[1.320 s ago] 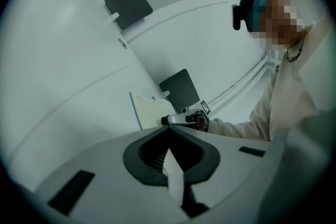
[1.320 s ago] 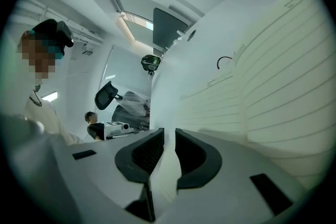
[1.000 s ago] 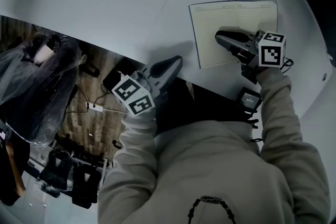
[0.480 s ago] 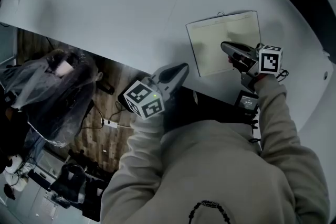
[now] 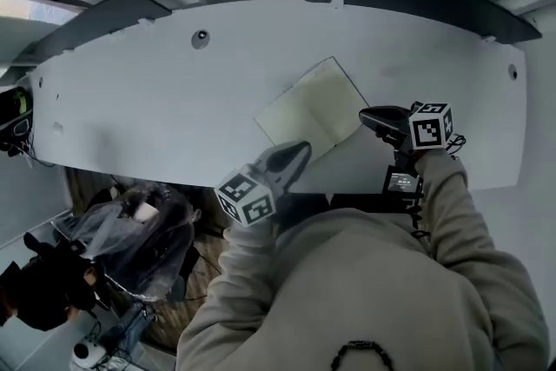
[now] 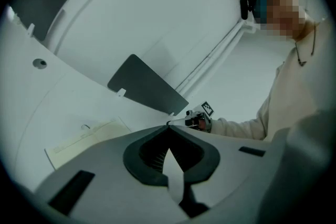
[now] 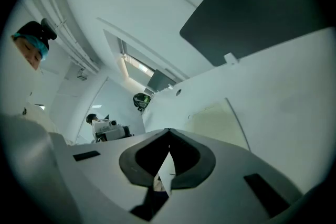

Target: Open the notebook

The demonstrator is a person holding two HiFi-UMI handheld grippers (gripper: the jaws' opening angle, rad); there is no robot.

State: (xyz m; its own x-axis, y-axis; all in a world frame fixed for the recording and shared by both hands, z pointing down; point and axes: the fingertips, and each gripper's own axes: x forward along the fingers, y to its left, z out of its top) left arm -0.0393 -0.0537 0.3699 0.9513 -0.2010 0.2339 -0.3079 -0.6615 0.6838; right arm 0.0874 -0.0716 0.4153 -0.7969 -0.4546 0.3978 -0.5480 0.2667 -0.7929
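Where the notebook [image 5: 313, 113] lies: open, flat on the desk [image 5: 156, 91]
Left gripper [image 5: 302, 149]: jaws together, empty
Right gripper [image 5: 364, 115]: jaws together, empty

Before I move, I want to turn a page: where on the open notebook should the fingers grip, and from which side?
Probably the notebook corner nearest the right gripper, approached from the table's near edge: it lies flat and open, so only a thin page edge offers a hold.

Your shots: dim, bluish, soft shadows; heavy fisheye warp, black corners in gripper views; bright strip [image 7: 135, 65] overhead.
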